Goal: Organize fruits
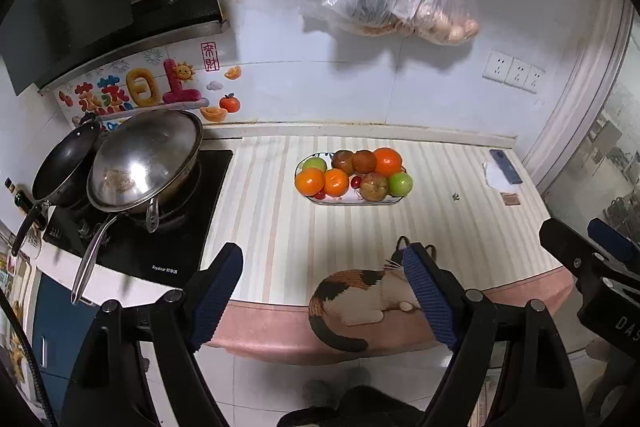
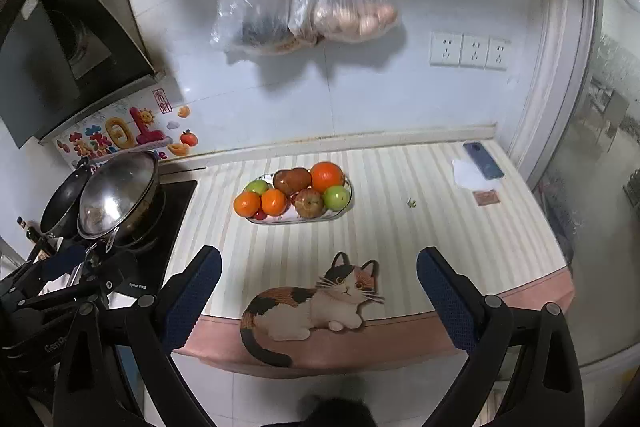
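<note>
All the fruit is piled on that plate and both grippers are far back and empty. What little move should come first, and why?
Probably bring the right gripper forward toward the round green apple at the right end of the oval plate. Both it and the left gripper are open, empty and short of the plate, and that apple sits at the pile's edge, easier to reach.

Left tool [image 1: 324, 291] and right tool [image 2: 318, 293] side by side, angled downward, jaws wide apart, both empty
</note>
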Motion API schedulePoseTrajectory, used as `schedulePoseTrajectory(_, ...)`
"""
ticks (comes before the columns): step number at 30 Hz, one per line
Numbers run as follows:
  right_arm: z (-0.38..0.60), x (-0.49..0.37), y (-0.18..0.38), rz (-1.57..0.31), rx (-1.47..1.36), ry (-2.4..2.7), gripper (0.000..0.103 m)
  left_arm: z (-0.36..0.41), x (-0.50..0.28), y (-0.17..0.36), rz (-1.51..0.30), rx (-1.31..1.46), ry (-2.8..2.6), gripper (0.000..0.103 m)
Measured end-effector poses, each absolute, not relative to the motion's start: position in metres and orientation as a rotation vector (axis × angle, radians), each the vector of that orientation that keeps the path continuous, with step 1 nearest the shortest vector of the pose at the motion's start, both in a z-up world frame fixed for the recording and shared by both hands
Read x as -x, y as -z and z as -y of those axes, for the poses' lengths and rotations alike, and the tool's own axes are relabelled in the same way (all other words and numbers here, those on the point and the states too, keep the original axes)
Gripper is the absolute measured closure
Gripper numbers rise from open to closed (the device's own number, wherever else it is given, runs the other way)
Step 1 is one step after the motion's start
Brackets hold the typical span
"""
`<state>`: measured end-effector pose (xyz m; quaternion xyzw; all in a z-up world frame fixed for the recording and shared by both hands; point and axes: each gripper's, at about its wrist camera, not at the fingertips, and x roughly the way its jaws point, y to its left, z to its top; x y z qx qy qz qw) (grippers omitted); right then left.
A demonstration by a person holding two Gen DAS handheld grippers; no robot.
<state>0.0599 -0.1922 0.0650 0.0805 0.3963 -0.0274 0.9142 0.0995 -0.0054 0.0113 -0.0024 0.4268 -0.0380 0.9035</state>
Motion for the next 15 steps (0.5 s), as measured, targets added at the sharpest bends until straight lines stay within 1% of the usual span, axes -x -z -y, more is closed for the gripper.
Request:
schedulePoseTrajectory(6,0.193,-0.041,-0.077,-0.797,-0.164,0.035,0.003,0.008,-0.084,-0.019,-0.871,0.003,0.071,0.021)
schedulePoseTrajectory(12,0.202,-0.044,-0.072,-0.814,-0.173,0.023,0.003,0.011,-0.079,-0.02,-0.857,0.008,0.048,0.021)
schedulePoseTrajectory(14,0.205,-0.048,-0.071,-0.818,-0.177,0.017,0.003,0.012,-0.08,-0.019,-0.852,0.006,0.045,0.016)
schedulePoseTrajectory(15,0.206,-0.05,-0.07,-0.82,-0.179,0.014,0.003,0.012,-0.082,-0.019,-0.851,0.007,0.046,0.007)
